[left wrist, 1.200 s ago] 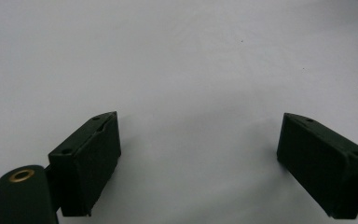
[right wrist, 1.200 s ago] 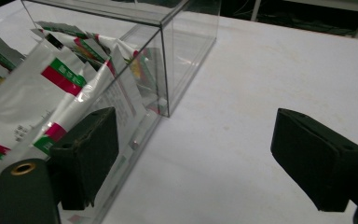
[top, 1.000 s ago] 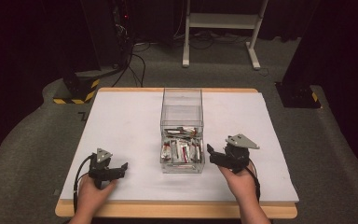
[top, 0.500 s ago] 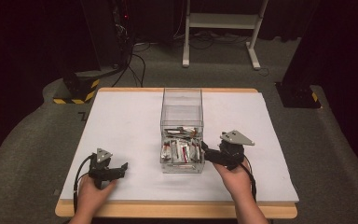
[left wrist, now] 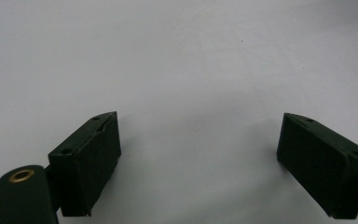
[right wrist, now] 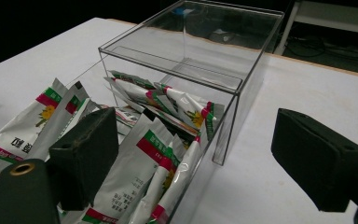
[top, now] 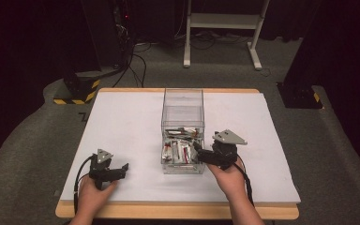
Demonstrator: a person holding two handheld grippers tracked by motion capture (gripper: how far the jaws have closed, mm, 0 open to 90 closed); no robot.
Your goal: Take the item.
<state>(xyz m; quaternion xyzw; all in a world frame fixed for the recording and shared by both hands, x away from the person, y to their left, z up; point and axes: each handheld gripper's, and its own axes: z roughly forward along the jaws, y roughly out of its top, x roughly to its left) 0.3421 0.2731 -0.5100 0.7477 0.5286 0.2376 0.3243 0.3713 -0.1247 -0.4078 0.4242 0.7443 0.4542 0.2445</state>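
My right tool point(top: 198, 151) hangs at the near right corner of the clear box point(top: 183, 101), its jaws spread wide with nothing between them; one jaw is over the sachets point(right wrist: 144, 154), the other outside the wall above the tabletop point(top: 122, 122). The white sachets with red and green bands lie heaped in the near end of the box. My left tool point(top: 122, 169) rests near the front edge, well apart from the box, released

The sachets point(right wrist: 135, 163) in the clear box point(right wrist: 242, 100) carry small dark print too blurred to read.
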